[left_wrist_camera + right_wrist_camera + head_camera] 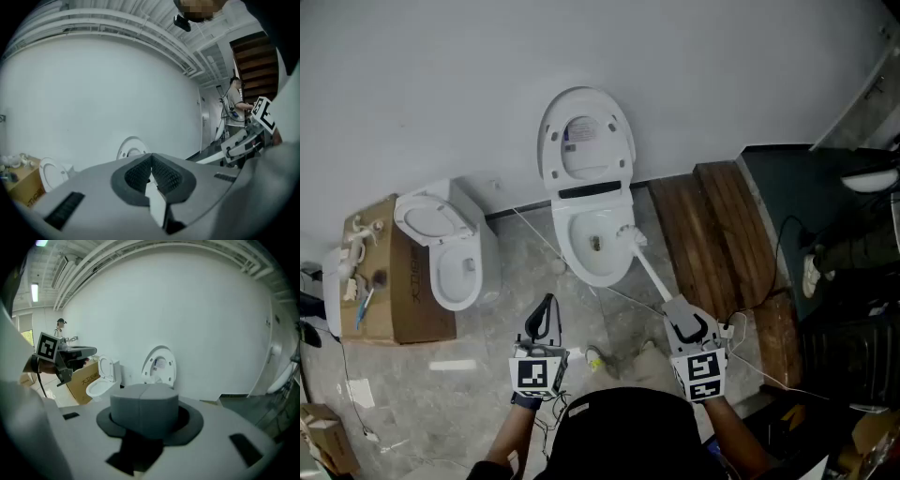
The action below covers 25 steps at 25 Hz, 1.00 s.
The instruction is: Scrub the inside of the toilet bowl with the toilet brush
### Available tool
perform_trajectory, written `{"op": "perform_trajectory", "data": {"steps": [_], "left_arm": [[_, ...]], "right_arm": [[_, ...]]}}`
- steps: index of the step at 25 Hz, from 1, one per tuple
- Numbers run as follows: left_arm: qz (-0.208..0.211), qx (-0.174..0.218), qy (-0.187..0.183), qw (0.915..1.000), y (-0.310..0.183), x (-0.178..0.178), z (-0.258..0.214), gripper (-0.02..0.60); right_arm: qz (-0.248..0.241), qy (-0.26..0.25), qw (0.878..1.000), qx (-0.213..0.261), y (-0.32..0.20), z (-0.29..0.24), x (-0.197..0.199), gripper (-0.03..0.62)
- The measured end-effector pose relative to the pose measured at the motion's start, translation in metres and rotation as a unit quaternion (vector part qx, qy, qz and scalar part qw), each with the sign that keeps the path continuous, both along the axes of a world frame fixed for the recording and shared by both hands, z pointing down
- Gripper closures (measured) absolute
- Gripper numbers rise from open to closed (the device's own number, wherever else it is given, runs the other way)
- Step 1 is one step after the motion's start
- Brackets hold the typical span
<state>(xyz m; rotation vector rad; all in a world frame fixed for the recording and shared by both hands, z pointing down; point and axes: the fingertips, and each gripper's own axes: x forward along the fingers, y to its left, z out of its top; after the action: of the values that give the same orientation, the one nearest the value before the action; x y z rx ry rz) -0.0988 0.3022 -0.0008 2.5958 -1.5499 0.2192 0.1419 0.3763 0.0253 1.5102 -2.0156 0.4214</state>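
Toilet brush (651,273) head inside toilet bowl (562,242), right claw (689,326) clamped on its handle, left claw (547,306) closed, empty.

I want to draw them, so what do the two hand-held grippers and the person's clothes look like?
Both the left hand-held gripper and the right hand-held gripper have light grey bodies with dark grey pads on the jaws. Each carries a cube with black-and-white square patterns, like pixel puzzles. The person wears a black top.
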Motion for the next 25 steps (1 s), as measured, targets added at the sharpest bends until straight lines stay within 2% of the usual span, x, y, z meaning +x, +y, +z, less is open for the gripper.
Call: {"op": "perform_trajectory", "data": {"steps": [3, 8, 13, 18, 22, 25], "left_arm": [[0.011, -0.014, -0.003, 0.9998, -0.022, -0.013, 0.018, 0.569], [-0.005, -0.013, -0.007, 0.9999, -0.060, -0.023, 0.030, 0.569], [-0.033, -0.042, -0.004, 0.9986, -0.100, -0.010, 0.062, 0.571], [-0.056, -0.079, -0.020, 0.9951, -0.138, -0.002, 0.101, 0.571], [-0.056, -0.096, -0.046, 0.9928, -0.177, 0.022, 0.138, 0.570], [-0.061, -0.103, -0.045, 0.9918, -0.206, 0.036, 0.156, 0.571]], "right_arm": [[0.000, 0.014, 1.000, 0.005, -0.021, 0.002, -0.013, 0.442], [-0.011, 0.012, 1.000, -0.020, -0.053, 0.032, -0.018, 0.442], [-0.021, 0.002, 0.998, -0.053, -0.097, 0.079, -0.002, 0.442], [-0.038, -0.043, 0.995, -0.085, -0.156, 0.136, 0.007, 0.442], [-0.066, -0.041, 0.991, -0.111, -0.203, 0.183, 0.022, 0.442], [-0.084, -0.037, 0.989, -0.118, -0.229, 0.212, 0.030, 0.442]]}}
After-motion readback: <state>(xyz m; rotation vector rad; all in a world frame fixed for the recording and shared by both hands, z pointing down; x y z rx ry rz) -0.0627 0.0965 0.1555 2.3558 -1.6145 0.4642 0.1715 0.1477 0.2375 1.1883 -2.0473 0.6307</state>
